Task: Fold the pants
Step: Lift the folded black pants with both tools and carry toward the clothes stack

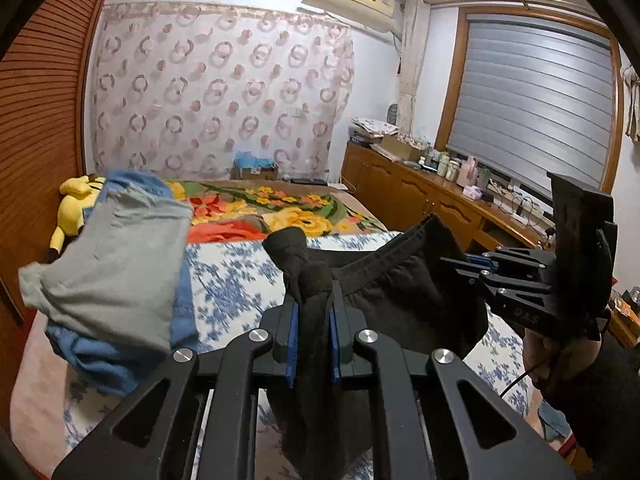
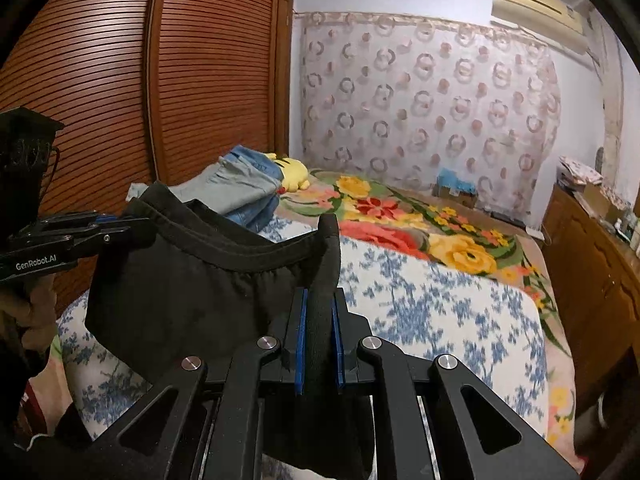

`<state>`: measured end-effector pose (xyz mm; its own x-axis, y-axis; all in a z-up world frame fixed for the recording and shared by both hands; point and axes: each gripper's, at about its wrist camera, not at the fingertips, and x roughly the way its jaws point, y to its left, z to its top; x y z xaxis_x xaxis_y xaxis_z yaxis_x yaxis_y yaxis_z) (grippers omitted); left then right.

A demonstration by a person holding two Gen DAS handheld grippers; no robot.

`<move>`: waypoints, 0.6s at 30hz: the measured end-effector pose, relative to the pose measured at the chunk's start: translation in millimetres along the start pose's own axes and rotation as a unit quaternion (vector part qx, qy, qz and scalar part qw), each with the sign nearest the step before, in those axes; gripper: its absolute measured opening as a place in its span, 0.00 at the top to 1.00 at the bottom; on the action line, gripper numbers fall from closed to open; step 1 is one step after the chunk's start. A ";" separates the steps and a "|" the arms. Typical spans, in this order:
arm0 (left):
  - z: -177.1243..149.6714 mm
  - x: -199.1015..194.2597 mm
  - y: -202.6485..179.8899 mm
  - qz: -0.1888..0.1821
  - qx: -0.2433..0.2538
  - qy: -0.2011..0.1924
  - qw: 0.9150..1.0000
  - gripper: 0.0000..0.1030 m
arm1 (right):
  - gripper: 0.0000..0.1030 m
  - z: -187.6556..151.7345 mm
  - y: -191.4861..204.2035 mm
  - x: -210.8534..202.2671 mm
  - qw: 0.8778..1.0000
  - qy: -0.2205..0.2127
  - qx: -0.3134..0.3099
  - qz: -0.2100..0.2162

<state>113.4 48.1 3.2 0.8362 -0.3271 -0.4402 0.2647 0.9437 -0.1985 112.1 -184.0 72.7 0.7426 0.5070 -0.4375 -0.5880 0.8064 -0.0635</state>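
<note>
While both grippers hold the black pants up above the bed, the garment hangs between them by its waistband, with the elastic edge sagging in a curve from one grip to the other. The left gripper has its blue pads pinched narrowly on a bunched corner of the black fabric, which bulges out above the fingertips and drops below them. The right gripper is likewise clamped nearly closed on the other end of the waistband, the cloth standing up in a fold between its pads. In the left wrist view the right gripper appears at the right edge, held by a hand in a dark sleeve; in the right wrist view the left gripper shows at the left edge with a hand beneath it. Below the pants lies a white bedsheet with blue flowers, and farther back a bright floral blanket. A pile of grey and blue clothes sits on the bed beside the wooden louvred wardrobe, with a yellow plush toy just behind it. A wooden cabinet cluttered with small items runs under the window.
</note>
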 end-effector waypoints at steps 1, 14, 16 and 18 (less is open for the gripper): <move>3.8 -0.6 1.8 0.001 -0.001 -0.002 1.000 0.87 | 0.90 3.1 -1.4 1.9 1.000 -0.001 0.000 0.003; 37.7 4.4 26.2 0.024 0.006 -0.018 1.000 0.87 | 0.90 40.9 -19.4 36.2 0.999 -0.021 -0.016 0.032; 40.4 5.2 30.5 0.028 0.005 -0.019 0.999 0.87 | 0.90 43.8 -21.5 42.8 0.999 -0.021 -0.020 0.037; 42.4 5.2 37.1 0.034 0.001 -0.021 0.999 0.87 | 0.90 46.8 -22.2 48.9 0.999 -0.023 -0.026 0.041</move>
<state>147.9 83.5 30.7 0.8711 -0.2607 -0.4162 0.2083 0.9636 -0.1676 176.5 -162.9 94.7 0.7050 0.5842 -0.4022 -0.6618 0.7457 -0.0769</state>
